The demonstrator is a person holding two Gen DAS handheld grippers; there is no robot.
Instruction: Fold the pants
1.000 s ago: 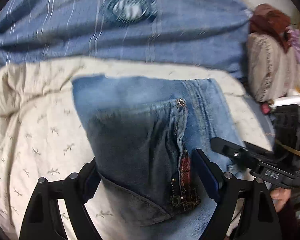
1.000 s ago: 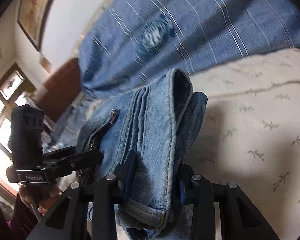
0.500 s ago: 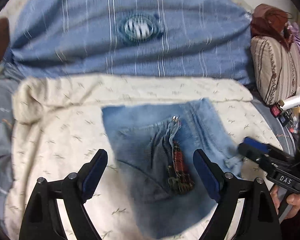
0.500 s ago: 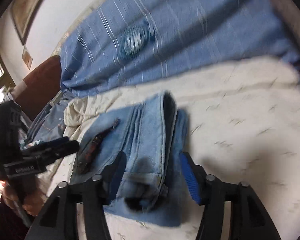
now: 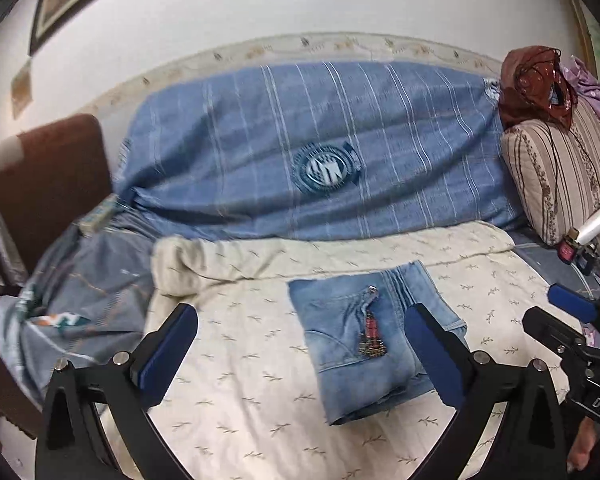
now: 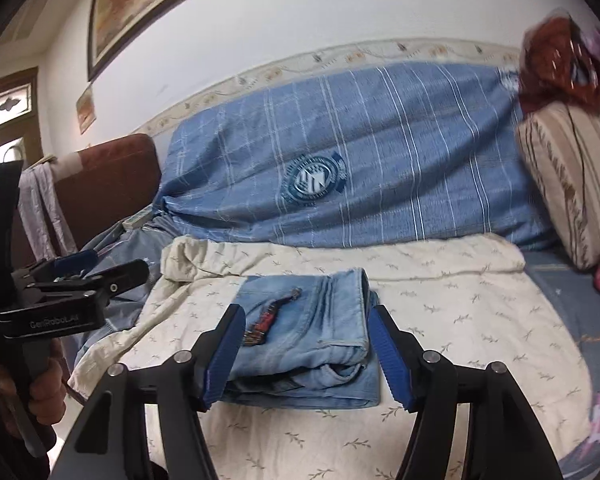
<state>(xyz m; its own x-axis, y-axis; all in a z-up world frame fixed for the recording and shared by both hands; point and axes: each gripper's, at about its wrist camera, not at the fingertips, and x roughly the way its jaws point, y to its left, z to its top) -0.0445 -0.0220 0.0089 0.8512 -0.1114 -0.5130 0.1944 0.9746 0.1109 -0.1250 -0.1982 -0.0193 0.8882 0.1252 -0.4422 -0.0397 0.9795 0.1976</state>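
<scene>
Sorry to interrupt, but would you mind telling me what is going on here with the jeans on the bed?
A person with a handheld claw in each hand is folding pants. The jeans lie folded into a compact bundle on the cream leaf-print blanket. Both the left claw and the right claw are open and hold nothing, each hovering short of the bundle. From how things lie, the fold looks done.

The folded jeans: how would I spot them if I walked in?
Find the couch draped in a blue striped cover. On its seat lies a cream leaf-print blanket, and the folded jeans rest on that. They are a faded denim bundle with a red patch by the zip.
</scene>
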